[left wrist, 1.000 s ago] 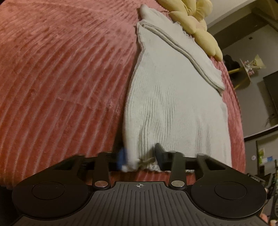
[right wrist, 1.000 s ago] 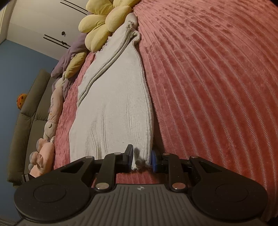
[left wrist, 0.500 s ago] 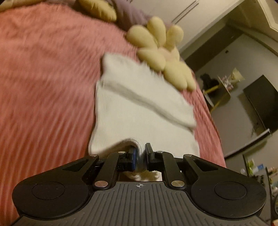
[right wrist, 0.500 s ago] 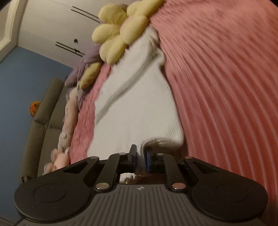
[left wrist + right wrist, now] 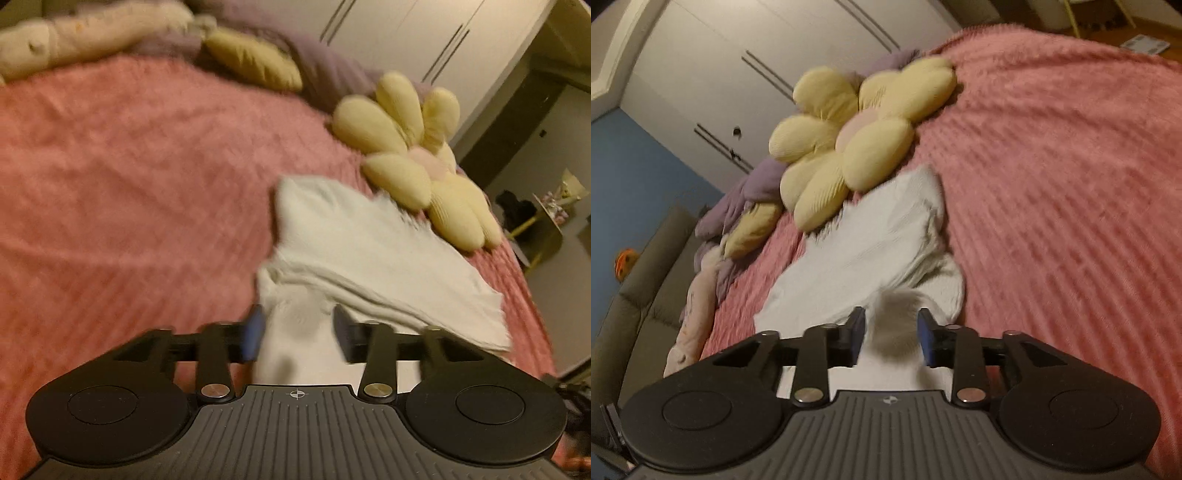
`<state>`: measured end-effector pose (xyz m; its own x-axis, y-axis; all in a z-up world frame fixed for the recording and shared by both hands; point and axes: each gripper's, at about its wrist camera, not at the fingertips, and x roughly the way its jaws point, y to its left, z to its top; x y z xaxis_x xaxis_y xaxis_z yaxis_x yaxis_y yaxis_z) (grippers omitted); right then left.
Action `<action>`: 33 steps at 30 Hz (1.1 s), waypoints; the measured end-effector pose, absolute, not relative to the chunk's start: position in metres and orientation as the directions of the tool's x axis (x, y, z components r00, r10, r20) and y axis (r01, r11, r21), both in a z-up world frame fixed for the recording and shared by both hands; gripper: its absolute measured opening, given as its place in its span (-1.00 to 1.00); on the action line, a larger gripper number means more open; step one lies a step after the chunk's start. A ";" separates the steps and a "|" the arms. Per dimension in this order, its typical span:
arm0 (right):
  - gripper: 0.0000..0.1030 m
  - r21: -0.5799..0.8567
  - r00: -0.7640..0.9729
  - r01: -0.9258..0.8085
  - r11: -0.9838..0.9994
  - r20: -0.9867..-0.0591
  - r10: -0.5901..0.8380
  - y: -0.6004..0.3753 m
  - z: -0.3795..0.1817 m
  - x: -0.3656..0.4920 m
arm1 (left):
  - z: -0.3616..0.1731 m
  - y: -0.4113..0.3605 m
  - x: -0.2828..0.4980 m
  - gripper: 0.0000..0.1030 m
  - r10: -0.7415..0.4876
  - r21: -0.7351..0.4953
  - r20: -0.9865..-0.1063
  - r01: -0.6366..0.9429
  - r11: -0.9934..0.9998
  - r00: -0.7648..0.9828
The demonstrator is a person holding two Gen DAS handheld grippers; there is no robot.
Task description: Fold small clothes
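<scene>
A small white knit garment [image 5: 373, 254] lies folded over on the pink ribbed bedspread [image 5: 129, 192], its far end near a yellow flower cushion [image 5: 417, 162]. My left gripper [image 5: 297, 332] is open, jaws apart, with the folded-over hem lying loose between them. In the right wrist view the garment [image 5: 871, 243] lies the same way. My right gripper [image 5: 891, 338] is also open, with white cloth between the spread jaws.
The flower cushion [image 5: 849, 136] lies just beyond the garment. Purple and yellow pillows [image 5: 255, 62] and soft toys [image 5: 698, 295] line the far bed edge. A grey sofa [image 5: 639, 288] stands at the left. A wardrobe [image 5: 738, 74] is behind.
Both grippers shut on the near hem, carried it forward over the garment toward the cushion, and have now opened, letting the cloth go.
</scene>
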<state>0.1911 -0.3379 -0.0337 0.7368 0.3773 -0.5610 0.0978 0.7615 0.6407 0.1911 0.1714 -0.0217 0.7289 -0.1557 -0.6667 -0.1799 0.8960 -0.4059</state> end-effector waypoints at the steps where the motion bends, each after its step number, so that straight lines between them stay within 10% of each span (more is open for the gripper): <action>1: -0.22 0.617 0.742 0.074 0.783 -0.559 0.370 -0.338 -0.033 0.190 | -0.022 0.173 0.188 0.04 -0.150 -0.389 -0.660 -0.164 0.906 0.736; 11: 0.10 0.341 0.676 -0.049 0.939 -0.681 0.282 -0.301 -0.048 0.219 | -0.052 0.146 0.215 0.41 -0.196 -0.294 -0.754 -0.055 0.954 0.627; 16: -0.40 0.319 0.667 -0.066 0.945 -0.691 0.280 -0.293 -0.055 0.221 | -0.054 0.138 0.225 -0.56 -0.151 -0.232 -0.776 -0.053 0.971 0.612; 19: -0.73 0.286 0.689 -0.079 0.955 -0.676 0.260 -0.291 -0.051 0.214 | -0.050 0.137 0.225 -0.76 -0.124 -0.200 -0.767 -0.051 0.978 0.630; 29: -0.80 0.189 0.714 -0.150 0.970 -0.659 0.238 -0.278 -0.040 0.203 | -0.043 0.122 0.224 -0.73 -0.179 -0.210 -0.754 0.026 0.977 0.632; 33: -0.69 0.182 0.677 -0.139 0.973 -0.700 0.227 -0.274 -0.049 0.215 | -0.055 0.121 0.228 -0.27 -0.144 -0.184 -0.773 -0.002 0.983 0.618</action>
<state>0.2152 -0.2743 -0.0493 0.6774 0.2273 -0.6996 -0.1388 0.9735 0.1819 0.2276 0.1210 -0.0551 0.6183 -0.1435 -0.7727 -0.0022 0.9829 -0.1844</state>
